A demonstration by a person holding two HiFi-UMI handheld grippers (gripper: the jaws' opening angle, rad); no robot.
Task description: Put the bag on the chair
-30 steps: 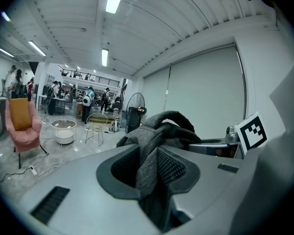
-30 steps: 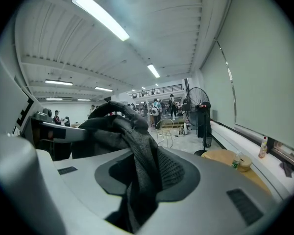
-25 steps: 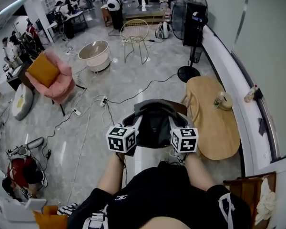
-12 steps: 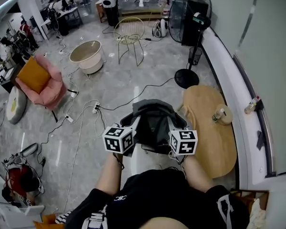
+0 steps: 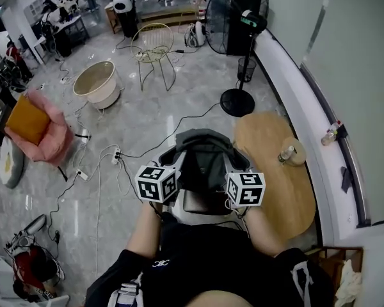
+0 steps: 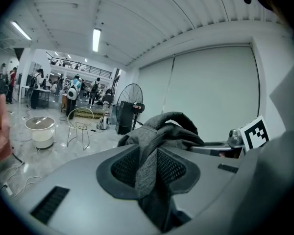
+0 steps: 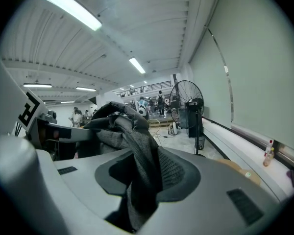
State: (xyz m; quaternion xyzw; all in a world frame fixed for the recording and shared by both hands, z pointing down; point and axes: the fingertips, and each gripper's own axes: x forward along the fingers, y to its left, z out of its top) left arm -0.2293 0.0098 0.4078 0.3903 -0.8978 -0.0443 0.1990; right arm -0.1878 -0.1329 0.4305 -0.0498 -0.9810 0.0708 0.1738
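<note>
bag left of table, fan behind table

A glossy grey marble floor runs down a long hall, with white cables and power strips trailing over it. A yellow wire chair stands near a round beige tub. Off to the left is a pink armchair with an orange cushion. A black standing fan is by the right wall, where a white ledge runs past an oval wooden table. Strip lights glow on the ribbed ceiling. People stand at desks far back.
</note>
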